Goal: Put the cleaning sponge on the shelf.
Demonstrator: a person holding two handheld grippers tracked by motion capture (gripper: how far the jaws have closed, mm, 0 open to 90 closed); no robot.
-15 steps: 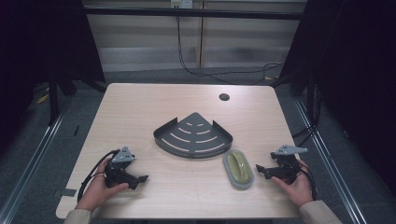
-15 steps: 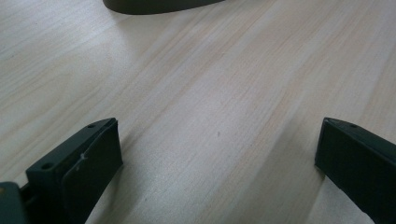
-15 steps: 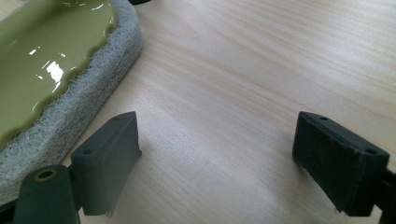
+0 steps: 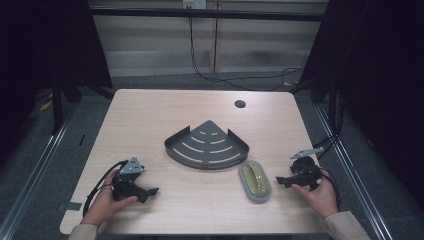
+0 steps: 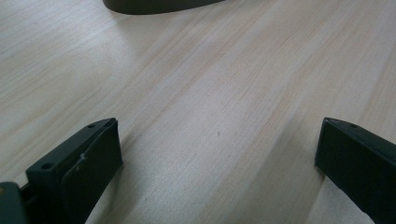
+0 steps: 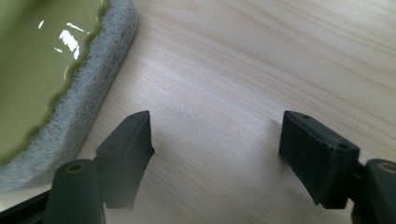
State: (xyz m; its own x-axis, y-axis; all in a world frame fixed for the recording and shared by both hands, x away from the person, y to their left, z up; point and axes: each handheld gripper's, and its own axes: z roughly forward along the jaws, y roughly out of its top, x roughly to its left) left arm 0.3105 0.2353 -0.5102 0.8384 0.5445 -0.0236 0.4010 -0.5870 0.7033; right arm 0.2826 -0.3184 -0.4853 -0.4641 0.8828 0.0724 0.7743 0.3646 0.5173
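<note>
Pale wood table [image 4: 150, 120], dark room behind. My right gripper [image 4: 281, 180] stands wide and empty just beside the sponge [image 4: 255, 182]; left gripper [image 4: 150, 191] wide too. Sponge looks light, squashy, with a glossy, likely slick top, so I'd pinch its felt sides.

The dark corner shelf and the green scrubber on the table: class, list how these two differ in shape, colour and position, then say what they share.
The corner shelf is fan-shaped with a raised rim and curved slots; the scrubber is a long oval. The corner shelf is dark grey; the scrubber is glossy green on a grey fibrous pad. The corner shelf sits mid-table; the scrubber lies nearer the right hand-held gripper. Both rest flat on the table, ungripped.
</note>
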